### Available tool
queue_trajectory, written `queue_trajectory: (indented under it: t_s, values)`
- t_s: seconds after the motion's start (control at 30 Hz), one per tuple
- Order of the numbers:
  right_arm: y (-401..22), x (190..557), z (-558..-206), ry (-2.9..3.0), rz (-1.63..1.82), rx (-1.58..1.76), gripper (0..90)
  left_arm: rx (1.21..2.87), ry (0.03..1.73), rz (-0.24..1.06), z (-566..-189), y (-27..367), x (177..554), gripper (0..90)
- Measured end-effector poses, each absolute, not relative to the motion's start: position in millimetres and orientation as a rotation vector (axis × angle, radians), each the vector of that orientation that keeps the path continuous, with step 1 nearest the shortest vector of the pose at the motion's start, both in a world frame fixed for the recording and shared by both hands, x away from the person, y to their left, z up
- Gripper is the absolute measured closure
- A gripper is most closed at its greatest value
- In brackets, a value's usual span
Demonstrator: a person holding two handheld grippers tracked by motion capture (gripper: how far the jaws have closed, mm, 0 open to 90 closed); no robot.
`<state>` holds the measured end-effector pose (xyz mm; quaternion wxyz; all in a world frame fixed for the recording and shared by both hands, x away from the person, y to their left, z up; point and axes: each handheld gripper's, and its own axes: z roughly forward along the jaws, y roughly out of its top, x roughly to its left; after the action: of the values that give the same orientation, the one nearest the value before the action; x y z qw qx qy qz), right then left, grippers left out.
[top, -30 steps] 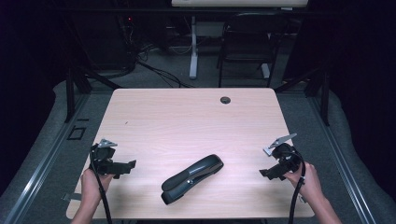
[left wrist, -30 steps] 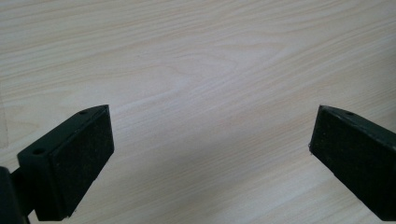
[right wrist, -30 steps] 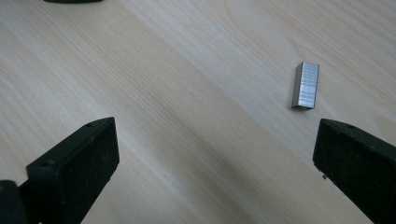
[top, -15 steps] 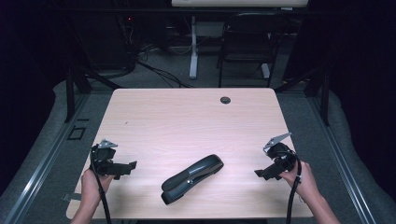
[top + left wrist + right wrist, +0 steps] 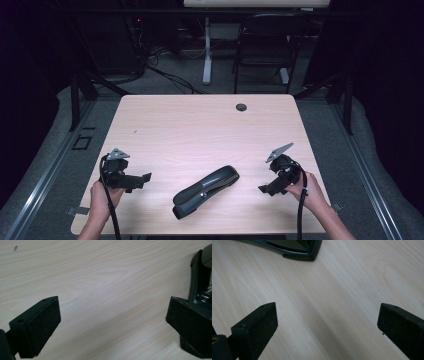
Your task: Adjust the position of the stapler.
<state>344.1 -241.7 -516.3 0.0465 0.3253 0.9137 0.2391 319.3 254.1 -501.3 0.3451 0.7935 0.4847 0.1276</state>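
Observation:
A large black stapler (image 5: 205,191) lies diagonally on the light wood table (image 5: 200,130), near the front edge at the middle. My left gripper (image 5: 145,178) hovers left of it, jaws wide apart and pointing right toward it. Its own view (image 5: 112,325) has bare wood between the jaws and the stapler's end (image 5: 200,277) at the right edge. My right gripper (image 5: 265,189) is held right of the stapler, open, pointing left and down. Along that gripper (image 5: 327,325), the stapler's base (image 5: 299,250) lies ahead at the top, with nothing between the jaws.
A small dark grommet (image 5: 241,107) sits near the table's far edge. Behind the table stand a black chair (image 5: 262,50) and a white table leg (image 5: 206,55), with cables on the floor. A tiny dark speck (image 5: 15,248) marks the wood.
My right gripper has moved left and toward the front, closer to the stapler. The left gripper has barely shifted. The stapler lies as before.

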Motion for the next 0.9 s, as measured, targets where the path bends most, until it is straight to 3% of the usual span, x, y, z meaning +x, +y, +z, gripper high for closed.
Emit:
queue_trajectory:
  t_s: [0.9]
  values:
    - [-182.1,365.9,-513.9,2.881,0.833,0.809,5.5,2.104,1.080,0.236,-492.5,219.2,304.7,0.0]
